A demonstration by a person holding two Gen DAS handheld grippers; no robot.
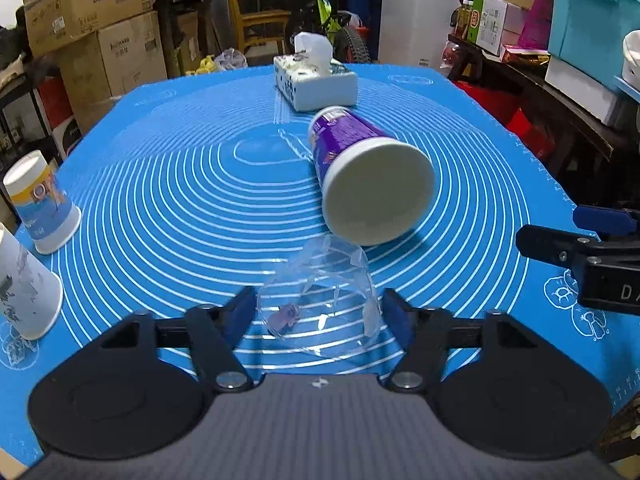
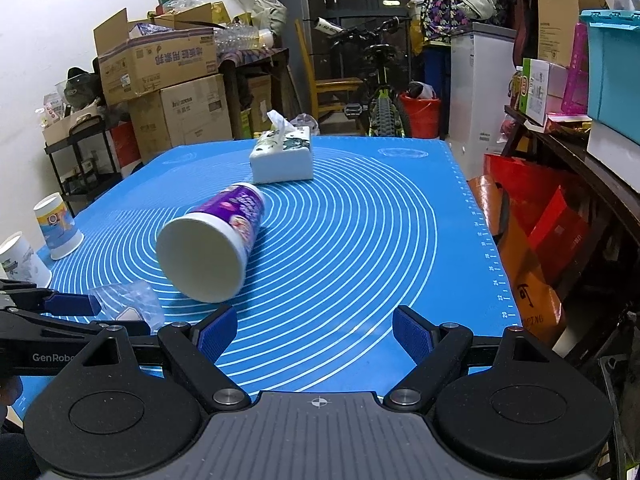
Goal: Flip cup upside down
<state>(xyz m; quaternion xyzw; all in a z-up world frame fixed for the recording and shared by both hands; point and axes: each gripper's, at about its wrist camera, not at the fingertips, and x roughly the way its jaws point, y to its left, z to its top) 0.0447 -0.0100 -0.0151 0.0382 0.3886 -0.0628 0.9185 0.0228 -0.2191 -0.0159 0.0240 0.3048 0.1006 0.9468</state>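
Observation:
A clear plastic cup [image 1: 320, 300] lies tilted on the blue mat [image 1: 180, 200], between the blue pads of my left gripper [image 1: 320, 312]. The pads stand at its two sides; the jaws look open around it, contact unclear. In the right wrist view the cup [image 2: 128, 300] shows at lower left beside the left gripper's finger [image 2: 72, 305]. My right gripper [image 2: 316, 334] is open and empty over the mat's near right part. It also shows at the right edge of the left wrist view [image 1: 580, 244].
A purple-and-white canister [image 1: 360, 176] lies on its side just beyond the clear cup. A tissue box [image 1: 316, 80] stands farther back. Two paper cups [image 1: 40, 204] [image 1: 24, 292] stand upside down at the mat's left edge. Boxes, a bicycle and shelves surround the table.

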